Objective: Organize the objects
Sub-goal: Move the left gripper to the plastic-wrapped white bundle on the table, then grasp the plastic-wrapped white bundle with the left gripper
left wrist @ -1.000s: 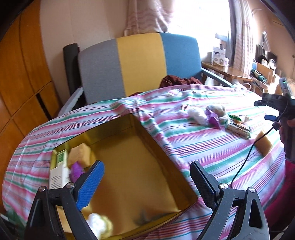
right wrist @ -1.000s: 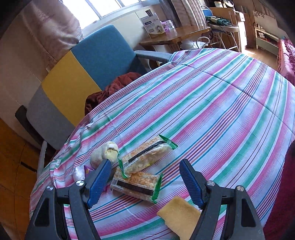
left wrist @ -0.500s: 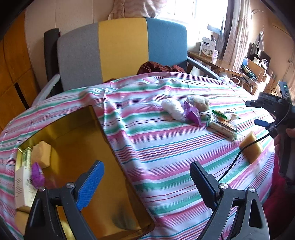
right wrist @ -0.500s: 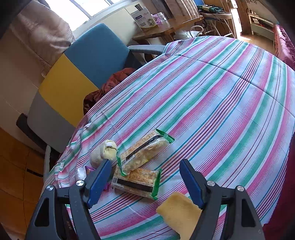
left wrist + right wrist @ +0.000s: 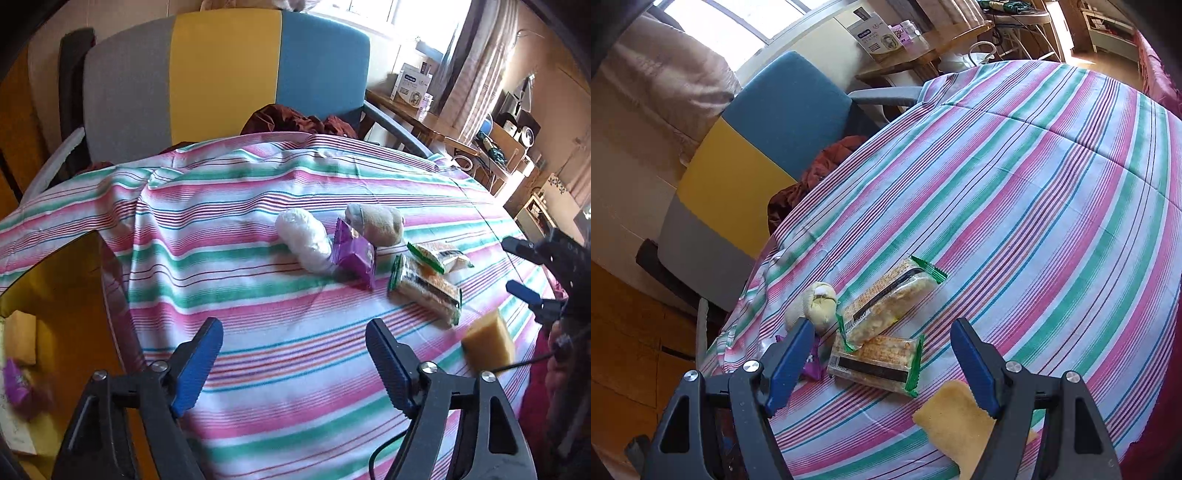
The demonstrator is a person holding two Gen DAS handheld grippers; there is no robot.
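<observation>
The left gripper (image 5: 295,354) hangs over bare striped tabletop (image 5: 258,295), jaws apart with nothing between, having just been closing. The right gripper (image 5: 882,354) stands jaws apart above 2 snack packets (image 5: 875,363); a yellow sponge (image 5: 955,424) lies lower right.

Daylight scene, bright overall. Window (image 5: 406,22) blown out to white in the left wrist view, same in the right wrist view. Heavy fisheye on both: striped tablecloth (image 5: 1034,184) bows into a dome, corners vignette to black. Left view has motion blur: yellow sponge (image 5: 487,345) smeared, gold tray (image 5: 55,280) contents at the left edge soft. Right view sharper, snack packets (image 5: 886,306) crisp. Soft shadows only, short ones under the items. Mild warm cast off the wood.
</observation>
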